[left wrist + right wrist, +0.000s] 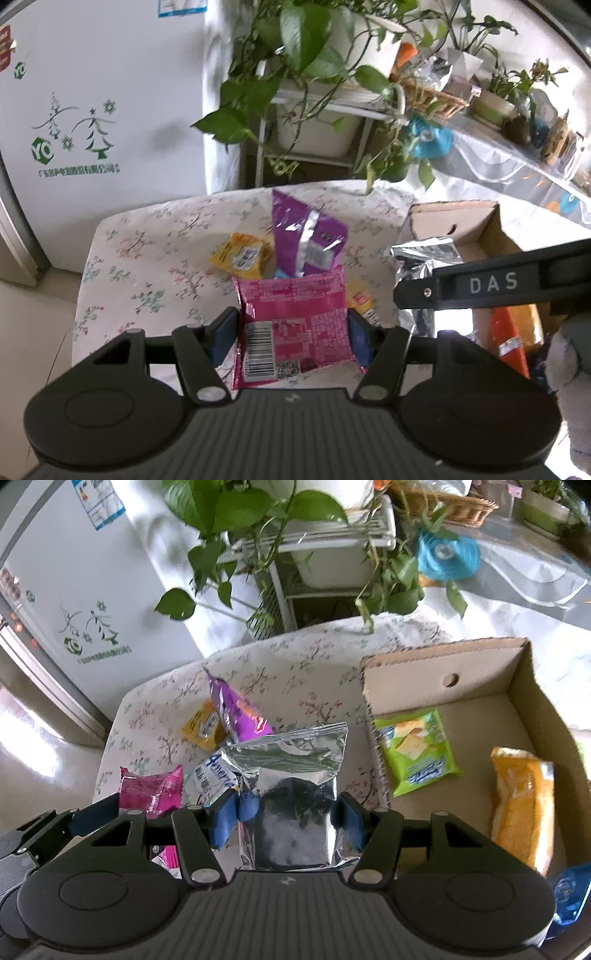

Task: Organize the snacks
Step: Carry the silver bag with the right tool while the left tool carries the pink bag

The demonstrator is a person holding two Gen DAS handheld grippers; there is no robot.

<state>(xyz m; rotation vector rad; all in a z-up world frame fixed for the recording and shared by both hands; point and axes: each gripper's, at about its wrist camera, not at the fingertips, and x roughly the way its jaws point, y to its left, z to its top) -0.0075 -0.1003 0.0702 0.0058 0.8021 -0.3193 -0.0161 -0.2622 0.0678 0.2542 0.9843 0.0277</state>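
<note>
Tabletop (pixel 295 679) with a floral cloth shows in both views, but only the right wrist view looks into the box (pixel 517 672), where two packs lie: a green pack (pixel 417 753) and an orange pack (pixel 524 805). The left wrist view catches just the box's near corner. On the cloth lie three loose snacks: a purple bag (pixel 306 236), a yellow pack (pixel 242 256), and a white-blue pack (pixel 210 779) seen clearly only from the right. The right hand-held gripper (pixel 286 818) pinches a silver bag (pixel 291 794) by its sides, just left of the box wall. The left hand-held gripper (pixel 291 332) clamps one pink pack (pixel 295 328) above the tabletop, pads pressed against both edges.
</note>
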